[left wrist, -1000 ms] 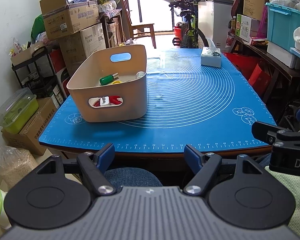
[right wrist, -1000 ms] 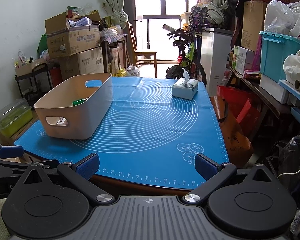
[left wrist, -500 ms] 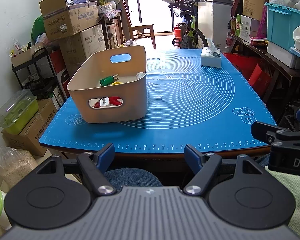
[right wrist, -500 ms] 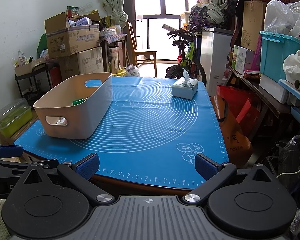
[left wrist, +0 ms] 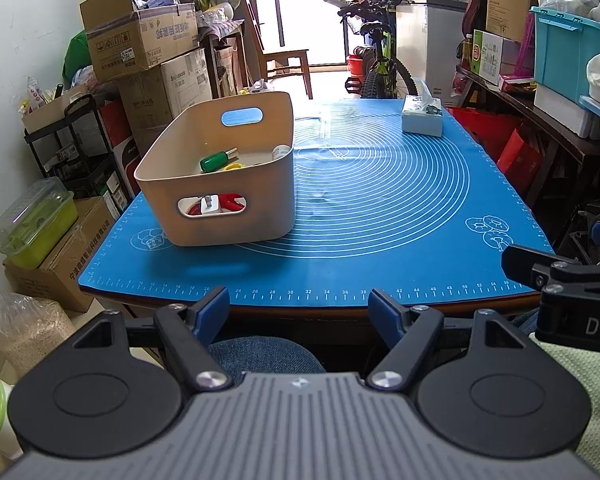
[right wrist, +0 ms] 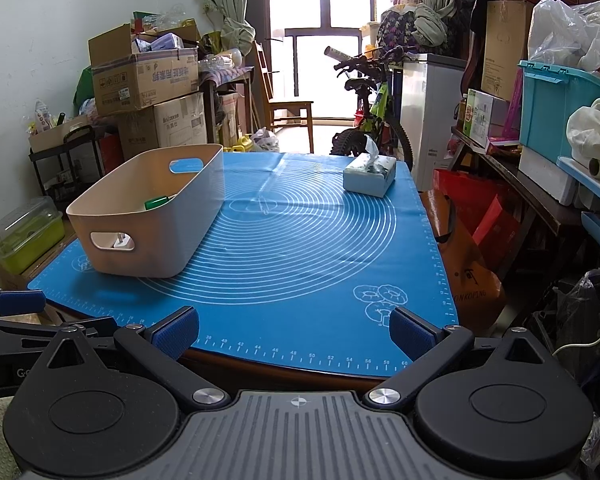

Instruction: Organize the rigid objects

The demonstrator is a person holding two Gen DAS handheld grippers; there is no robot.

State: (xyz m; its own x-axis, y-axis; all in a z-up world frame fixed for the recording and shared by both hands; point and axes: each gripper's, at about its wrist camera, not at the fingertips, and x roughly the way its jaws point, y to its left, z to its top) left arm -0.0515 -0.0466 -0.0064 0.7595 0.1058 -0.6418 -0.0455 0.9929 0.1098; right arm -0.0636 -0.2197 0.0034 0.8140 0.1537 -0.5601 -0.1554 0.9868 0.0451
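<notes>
Nearest to me, the left gripper (left wrist: 299, 307) hangs off the near table edge with its blue-padded fingers spread wide and nothing between them. The right gripper (right wrist: 294, 331) sits at the same edge, likewise wide open and unloaded. Beyond both lies the blue mat (left wrist: 380, 208), covering the tabletop. On its left portion stands the beige bin (left wrist: 220, 216), upright, handle cut-outs facing me and away. Inside it I see a green-handled tool (left wrist: 216, 160) resting near the middle, a yellow item (left wrist: 234, 167) just beside it, and red and white parts (left wrist: 216, 206) visible through the near cut-out. At the far right of the mat sits a tissue box (right wrist: 370, 176), well apart from the bin.
</notes>
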